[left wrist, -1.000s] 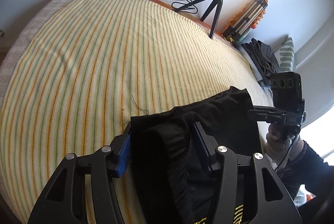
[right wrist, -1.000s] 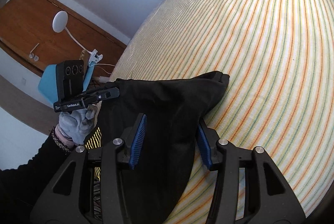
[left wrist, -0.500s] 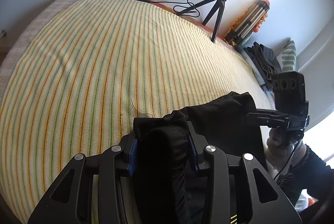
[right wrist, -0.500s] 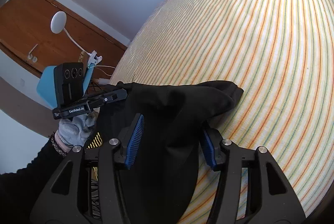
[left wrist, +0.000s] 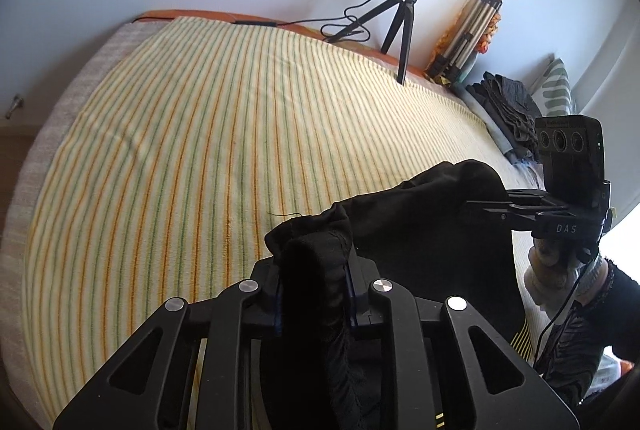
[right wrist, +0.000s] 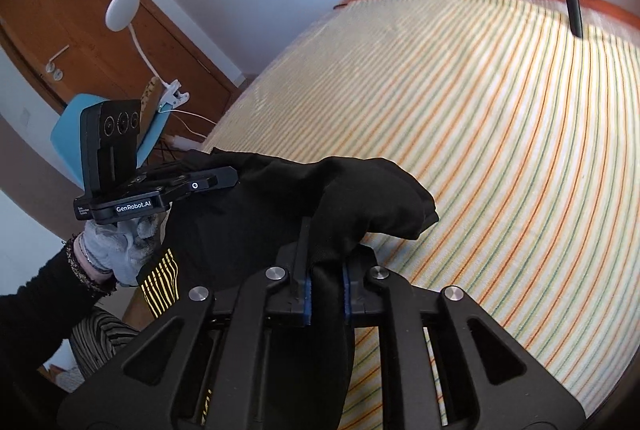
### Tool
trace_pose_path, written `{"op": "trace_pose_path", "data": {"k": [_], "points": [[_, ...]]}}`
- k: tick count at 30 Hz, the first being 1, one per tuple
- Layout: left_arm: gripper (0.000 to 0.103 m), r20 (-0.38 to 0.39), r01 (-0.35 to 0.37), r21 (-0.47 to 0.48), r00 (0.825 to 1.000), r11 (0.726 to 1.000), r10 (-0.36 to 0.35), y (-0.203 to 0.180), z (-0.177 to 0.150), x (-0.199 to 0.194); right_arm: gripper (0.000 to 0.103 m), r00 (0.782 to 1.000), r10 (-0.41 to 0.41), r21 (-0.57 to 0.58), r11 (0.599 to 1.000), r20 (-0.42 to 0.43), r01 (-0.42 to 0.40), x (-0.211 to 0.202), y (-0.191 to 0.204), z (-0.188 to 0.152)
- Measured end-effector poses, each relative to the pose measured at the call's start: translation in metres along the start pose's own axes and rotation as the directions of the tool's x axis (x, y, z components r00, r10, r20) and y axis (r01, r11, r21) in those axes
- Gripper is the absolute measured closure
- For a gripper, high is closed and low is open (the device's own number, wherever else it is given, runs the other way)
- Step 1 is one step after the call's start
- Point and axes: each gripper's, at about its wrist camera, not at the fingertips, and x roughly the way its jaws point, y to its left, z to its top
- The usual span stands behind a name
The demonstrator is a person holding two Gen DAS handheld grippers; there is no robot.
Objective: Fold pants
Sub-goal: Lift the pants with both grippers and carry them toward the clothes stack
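The black pants [left wrist: 420,218] hang bunched between both grippers above the near edge of the striped bed cover [left wrist: 192,133]. My left gripper [left wrist: 314,294] is shut on a thick gathered fold of the waistband. My right gripper [right wrist: 325,290] is shut on another fold of the pants [right wrist: 288,213]. The right gripper also shows at the right of the left wrist view [left wrist: 520,207], and the left gripper at the left of the right wrist view [right wrist: 188,185]. Yellow stripes mark the pants [right wrist: 160,286].
A ring light on a small tripod [left wrist: 404,29] stands at the bed's far edge, with cables beside it. Dark folded clothes [left wrist: 504,109] and a pillow [left wrist: 556,89] lie at the far right. A wooden door [right wrist: 80,25] and a blue chair [right wrist: 68,137] stand left of the bed.
Both grippers have closed from open onto the pants. The pants have been lifted and bunched higher off the bed cover.
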Motion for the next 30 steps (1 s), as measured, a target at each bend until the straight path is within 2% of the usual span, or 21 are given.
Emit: {"op": "trace_pose_path", "data": {"k": [8, 16, 20, 24, 30], "points": [[0.084, 0.091, -0.029, 0.052, 0.996, 0.998, 0.024, -0.026, 0.003, -0.034, 0.092, 0.997, -0.039, -0.076, 0.996, 0.067, 0.044, -0.028, 0.024, 0.002], [0.085, 0.197, -0.052, 0.072, 0.98, 0.996, 0.037, -0.063, -0.002, -0.072, 0.093, 0.986, -0.051, -0.173, 0.982, 0.158, 0.078, -0.074, 0.06, -0.004], [0.085, 0.253, -0.068, 0.121, 0.967, 0.99, 0.036, -0.086, -0.003, -0.087, 0.093, 0.974, -0.075, -0.207, 0.971, 0.212, 0.12, -0.1, 0.075, -0.01], [0.085, 0.282, -0.05, 0.15, 0.959, 0.987, 0.006, -0.108, 0.0, -0.094, 0.093, 0.958, -0.114, -0.238, 0.955, 0.264, 0.18, -0.131, 0.085, -0.016], [0.085, 0.302, -0.019, 0.212, 0.952, 0.977, -0.047, -0.151, 0.009, -0.091, 0.093, 0.927, -0.154, -0.204, 0.951, 0.341, 0.233, -0.181, 0.079, -0.027]]}}
